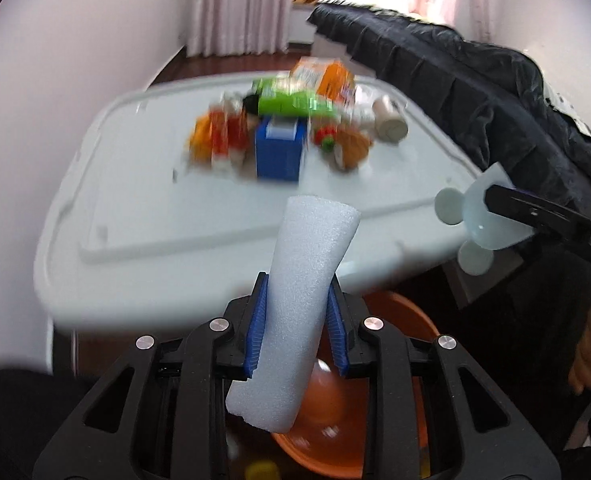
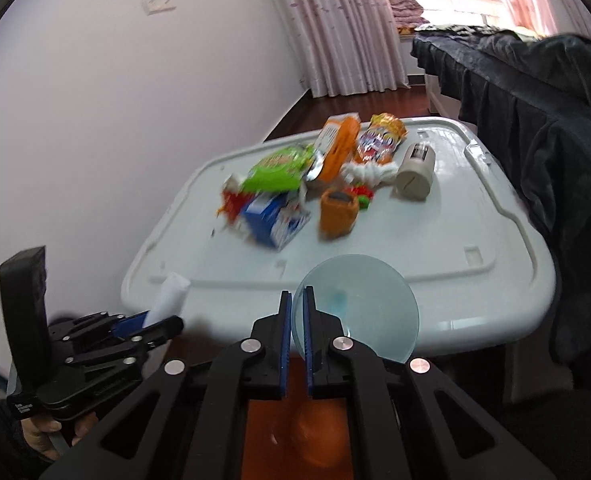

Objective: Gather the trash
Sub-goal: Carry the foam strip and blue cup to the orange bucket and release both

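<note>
My left gripper (image 1: 297, 300) is shut on a white foam tube (image 1: 295, 312), held over an orange bin (image 1: 379, 400) below the table's near edge. My right gripper (image 2: 297, 308) is shut on the rim of a pale blue suction-cup dish (image 2: 363, 304), also above the orange bin (image 2: 295, 428). The dish with its round feet shows at the right of the left wrist view (image 1: 475, 220). The left gripper with the tube shows at the lower left of the right wrist view (image 2: 167, 312). A pile of trash (image 2: 315, 184) lies on the white table (image 2: 475, 280): green bag, orange wrappers, blue carton, beige cup.
A black jacket (image 2: 543, 120) hangs on the right beside the table. A white wall (image 2: 95, 100) is on the left. Pink curtains (image 2: 335, 28) and a window are at the back.
</note>
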`<state>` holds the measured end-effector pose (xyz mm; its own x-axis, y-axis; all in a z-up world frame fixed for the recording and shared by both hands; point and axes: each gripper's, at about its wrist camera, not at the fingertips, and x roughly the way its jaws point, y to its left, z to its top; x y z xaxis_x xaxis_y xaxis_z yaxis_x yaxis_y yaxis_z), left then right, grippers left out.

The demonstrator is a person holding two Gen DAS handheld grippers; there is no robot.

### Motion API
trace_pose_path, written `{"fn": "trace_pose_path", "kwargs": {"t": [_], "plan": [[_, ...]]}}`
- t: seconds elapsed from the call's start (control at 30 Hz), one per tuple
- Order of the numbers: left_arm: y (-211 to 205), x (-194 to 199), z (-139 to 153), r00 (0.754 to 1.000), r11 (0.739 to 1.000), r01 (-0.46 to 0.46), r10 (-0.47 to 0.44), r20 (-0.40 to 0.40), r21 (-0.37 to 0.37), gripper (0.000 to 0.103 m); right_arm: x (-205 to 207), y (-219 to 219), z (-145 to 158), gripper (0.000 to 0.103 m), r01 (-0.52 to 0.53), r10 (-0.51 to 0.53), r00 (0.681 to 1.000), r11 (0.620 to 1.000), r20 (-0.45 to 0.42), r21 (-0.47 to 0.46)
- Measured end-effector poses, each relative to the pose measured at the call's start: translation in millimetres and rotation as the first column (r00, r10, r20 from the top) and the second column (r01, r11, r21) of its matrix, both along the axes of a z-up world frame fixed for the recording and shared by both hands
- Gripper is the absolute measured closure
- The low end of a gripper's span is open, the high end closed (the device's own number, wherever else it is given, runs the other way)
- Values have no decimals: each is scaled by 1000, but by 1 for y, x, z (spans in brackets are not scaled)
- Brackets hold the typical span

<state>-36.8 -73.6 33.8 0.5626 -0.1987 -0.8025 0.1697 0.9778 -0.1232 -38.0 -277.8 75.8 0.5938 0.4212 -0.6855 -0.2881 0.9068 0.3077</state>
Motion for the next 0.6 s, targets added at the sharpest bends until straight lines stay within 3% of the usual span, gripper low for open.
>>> {"fn": "trace_pose_path", "kwargs": {"t": [0.23, 0.6], "plan": [[-8, -21, -27, 994, 1000, -23, 23, -108, 10, 75, -58, 17, -28, 97, -35, 30, 996, 998, -83, -57], [-11, -18, -54, 978, 1000, -19, 23, -205, 19, 75, -56, 29, -58, 97, -76, 57, 979, 993, -195, -94]]}}
